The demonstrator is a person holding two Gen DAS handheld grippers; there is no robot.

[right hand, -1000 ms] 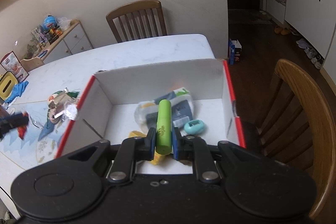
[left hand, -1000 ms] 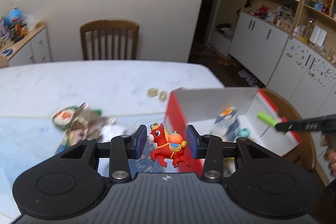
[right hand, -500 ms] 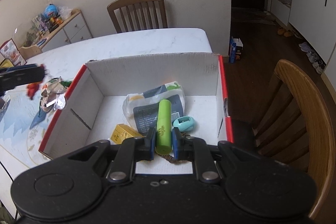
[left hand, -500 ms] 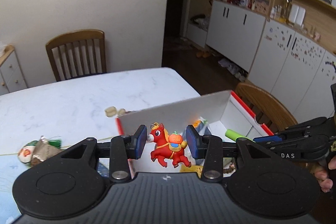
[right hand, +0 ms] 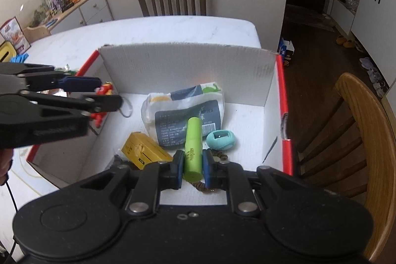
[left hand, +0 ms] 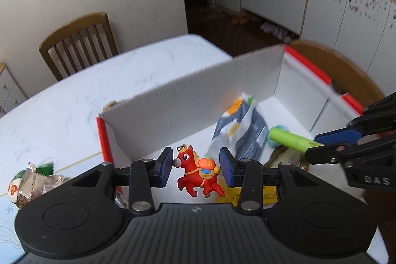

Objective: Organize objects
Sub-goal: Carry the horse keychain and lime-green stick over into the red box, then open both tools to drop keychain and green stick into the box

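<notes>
A white table [right hand: 173, 29] carries an open cardboard box [right hand: 188, 63] with red edges, its far flap standing upright. On the box floor lie a grey-and-white pouch [right hand: 183, 110] toward the far wall, a yellow carton [right hand: 141, 152] near left, and a small teal oval [right hand: 220, 140] to the right. Loose snack wrappers [left hand: 32, 184] sit on the table left of the box.

The left gripper [left hand: 195, 166] hangs over the box's left side, pinching a red toy horse [left hand: 198, 175] by nose and tail. That hold looks slight, so a jolt could twist the horse out, or a release too near the left wall could drop it outside.

The right gripper [right hand: 193, 165] is clamped on a green tube [right hand: 193, 147], above the box's near middle. Both tools share the box; lowering together, they could knock one another or push the pouch.
</notes>
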